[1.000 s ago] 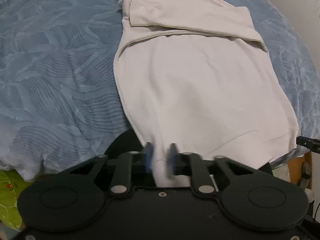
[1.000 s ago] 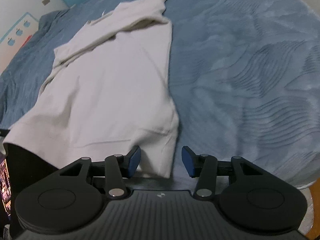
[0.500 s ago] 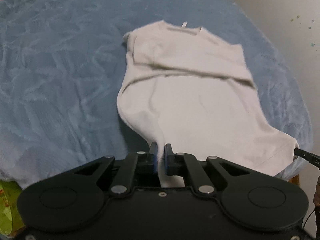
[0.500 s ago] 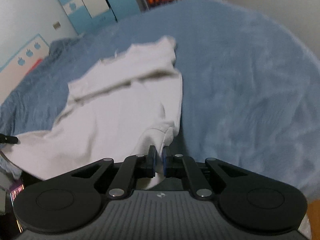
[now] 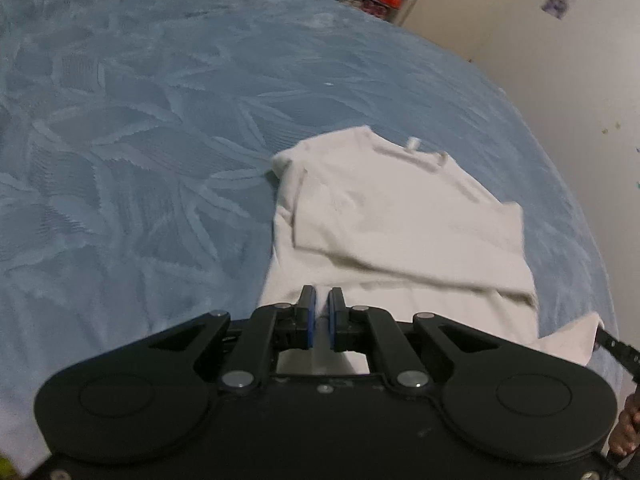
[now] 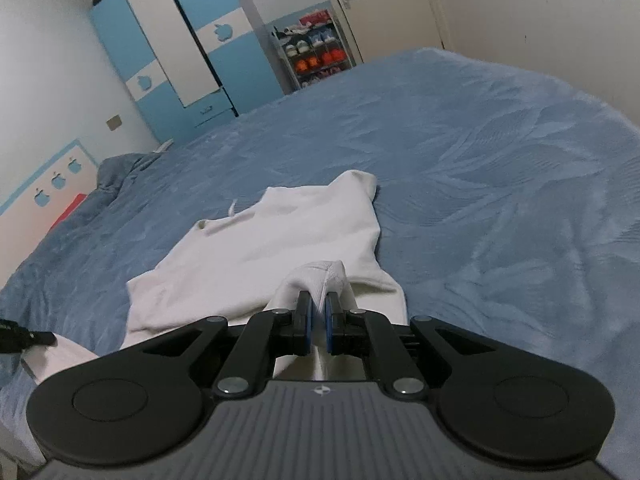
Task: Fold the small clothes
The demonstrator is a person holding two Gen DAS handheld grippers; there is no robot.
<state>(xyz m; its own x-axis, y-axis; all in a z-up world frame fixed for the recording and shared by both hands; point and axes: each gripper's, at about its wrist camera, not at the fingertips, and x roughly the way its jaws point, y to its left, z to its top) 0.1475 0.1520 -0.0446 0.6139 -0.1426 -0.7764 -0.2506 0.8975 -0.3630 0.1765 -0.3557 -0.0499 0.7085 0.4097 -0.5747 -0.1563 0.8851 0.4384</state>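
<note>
A small cream-white shirt (image 5: 400, 216) lies on the blue bedspread (image 5: 140, 140), collar end farthest from me, sleeves folded across the chest. My left gripper (image 5: 321, 304) is shut on the shirt's bottom hem at its left corner. In the right wrist view the same shirt (image 6: 288, 228) stretches away, and my right gripper (image 6: 317, 308) is shut on the hem's right corner, which bunches up above the pads. Both hem corners are raised off the bed. The other gripper's tip shows at the edge of each view.
The blue bedspread (image 6: 500, 184) spreads wide to the right and beyond the shirt. A blue-and-white wardrobe (image 6: 176, 60) and a shoe rack (image 6: 316, 56) stand past the bed. A pale wall (image 5: 560, 60) runs along the bed's right side.
Both grippers closed on the hem corners, the right one from wide open, and lifted them up and forward toward the collar; the shirt's lower half has risen off the bed.
</note>
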